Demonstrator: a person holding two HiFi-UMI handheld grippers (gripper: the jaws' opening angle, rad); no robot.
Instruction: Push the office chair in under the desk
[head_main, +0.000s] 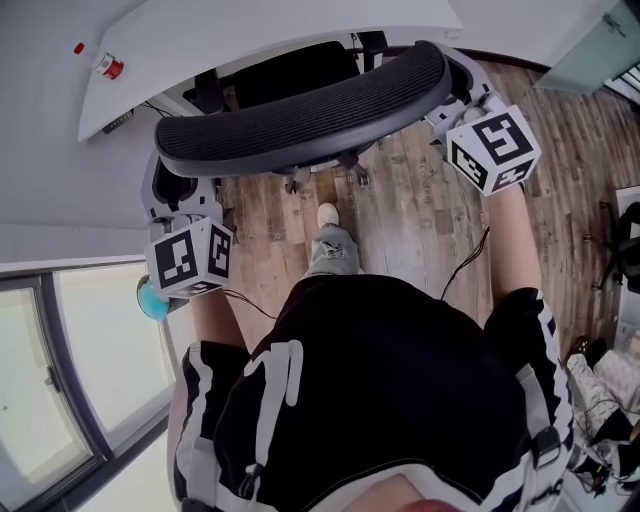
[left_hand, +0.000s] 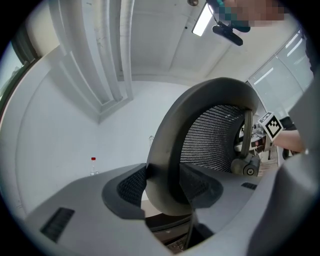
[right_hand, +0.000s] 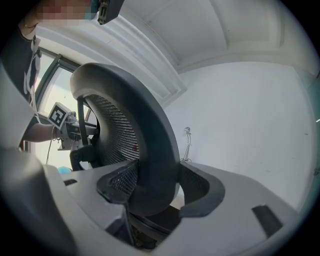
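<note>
The office chair's dark mesh backrest curves across the top of the head view, its seat tucked under the white desk. My left gripper holds the backrest's left end, its marker cube just below. My right gripper holds the right end. In the left gripper view the grey backrest rim sits between the two pads of the left gripper, which press on both sides. The right gripper view shows the right gripper closed the same way on the rim.
A small bottle with a red cap stands on the desk's left part. A window frame runs along the left. The person's foot rests on the wooden floor behind the chair. Cables and clutter lie at the right.
</note>
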